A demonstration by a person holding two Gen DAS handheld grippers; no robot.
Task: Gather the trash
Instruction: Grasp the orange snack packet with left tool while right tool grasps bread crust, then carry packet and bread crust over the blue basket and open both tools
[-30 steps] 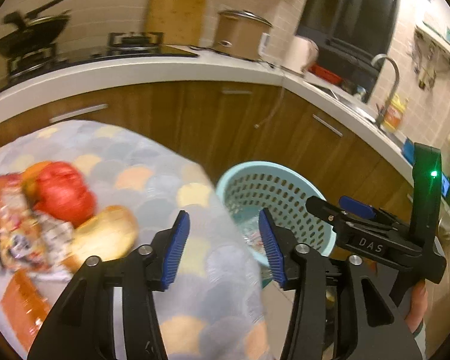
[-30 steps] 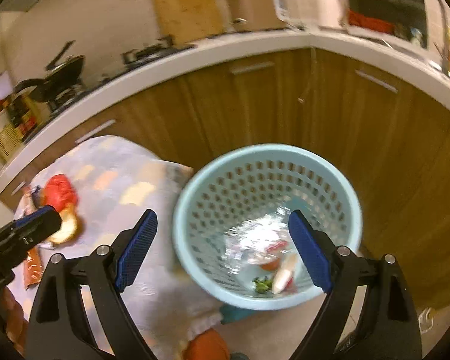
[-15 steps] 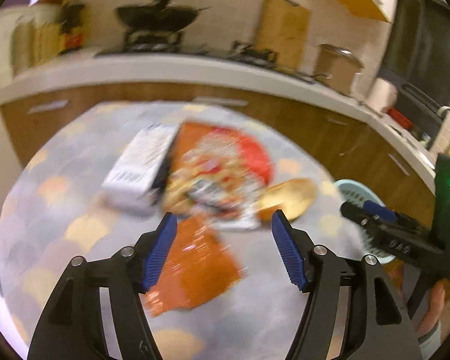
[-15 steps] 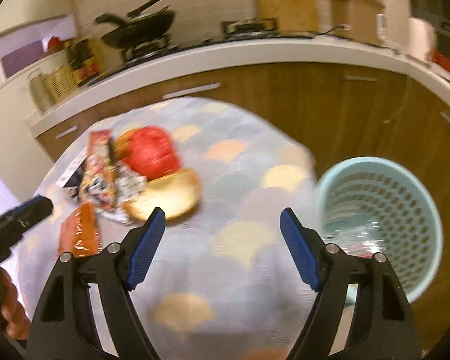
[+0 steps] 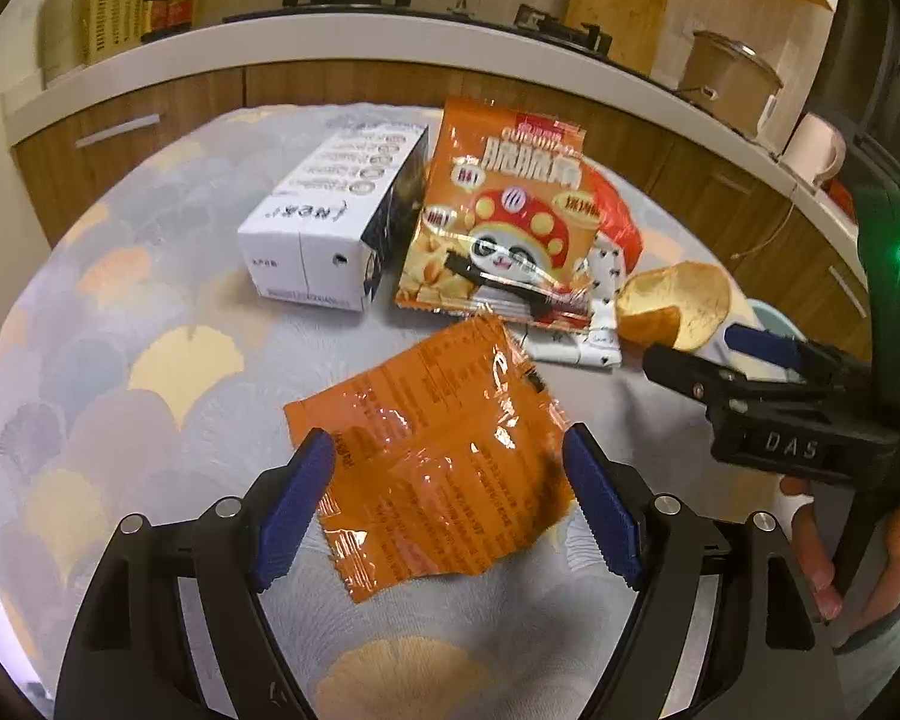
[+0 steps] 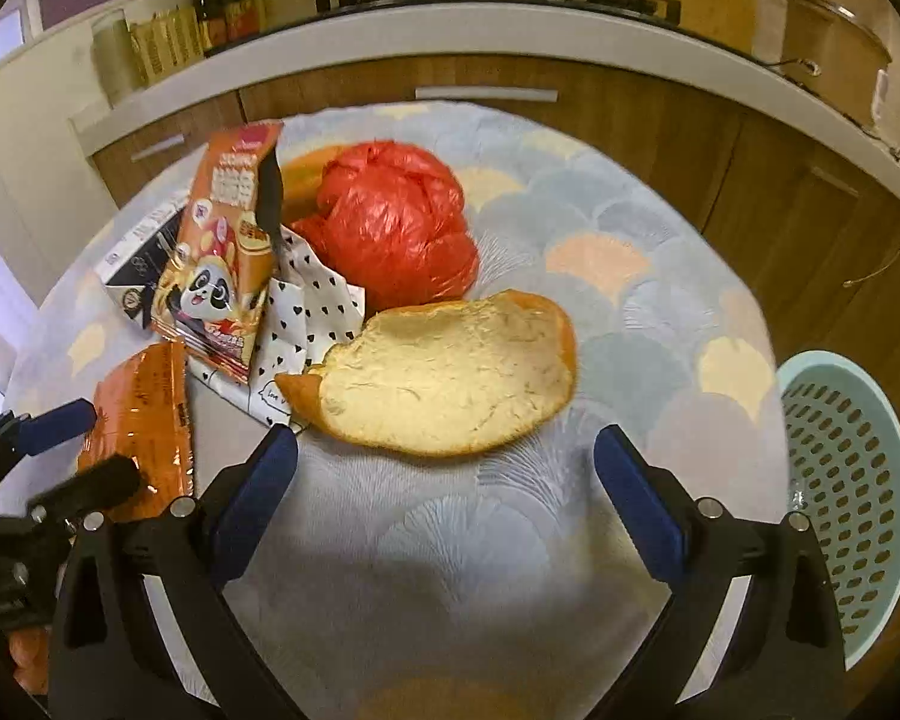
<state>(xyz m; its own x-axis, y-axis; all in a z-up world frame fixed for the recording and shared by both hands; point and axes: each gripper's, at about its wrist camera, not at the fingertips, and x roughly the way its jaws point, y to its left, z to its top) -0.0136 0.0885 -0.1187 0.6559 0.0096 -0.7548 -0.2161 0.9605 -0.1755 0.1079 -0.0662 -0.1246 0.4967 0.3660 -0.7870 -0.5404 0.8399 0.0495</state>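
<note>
While both gape, left tongs (image 5: 447, 501) straddle orange wrapper (image 5: 432, 468), right tongs (image 6: 447, 495) before peel (image 6: 444, 387).

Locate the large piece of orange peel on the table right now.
In the right wrist view the orange peel lies pith-up just ahead of the open right gripper, below the red plastic bag.

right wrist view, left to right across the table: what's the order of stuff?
Flat orange wrapper → panda snack bag → red plastic bag → large peel → teal basket off the table's right edge. Carton and heart-print paper overlap the snack bag, so left out.
</note>
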